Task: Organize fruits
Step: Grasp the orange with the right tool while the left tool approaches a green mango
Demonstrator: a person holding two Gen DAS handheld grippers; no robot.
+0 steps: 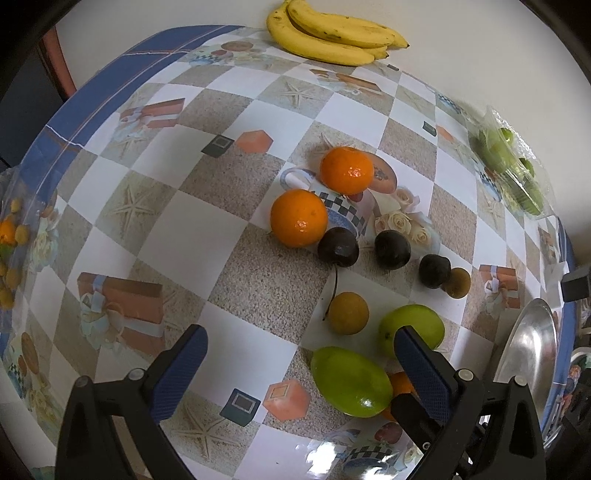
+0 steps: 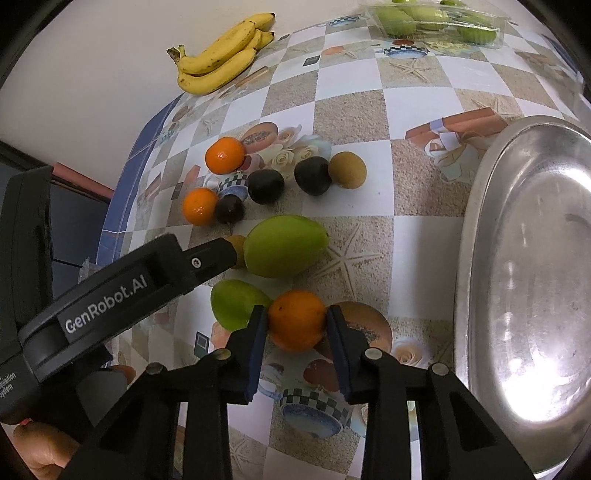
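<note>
In the right wrist view my right gripper is shut on an orange, a pad pressing on each side, low over the checkered tablecloth. Just left of it lies a green mango, with a bigger green mango beyond. My left gripper hangs open above the cloth, holding nothing; the near mango lies by its right finger. Two more oranges, three dark plums and two brown round fruits sit in a loose cluster past it.
A steel tray stands right of the held orange. A bunch of bananas lies at the far edge by the wall. A clear plastic box of green fruit sits at the far right. A bag of small fruit lies at the left.
</note>
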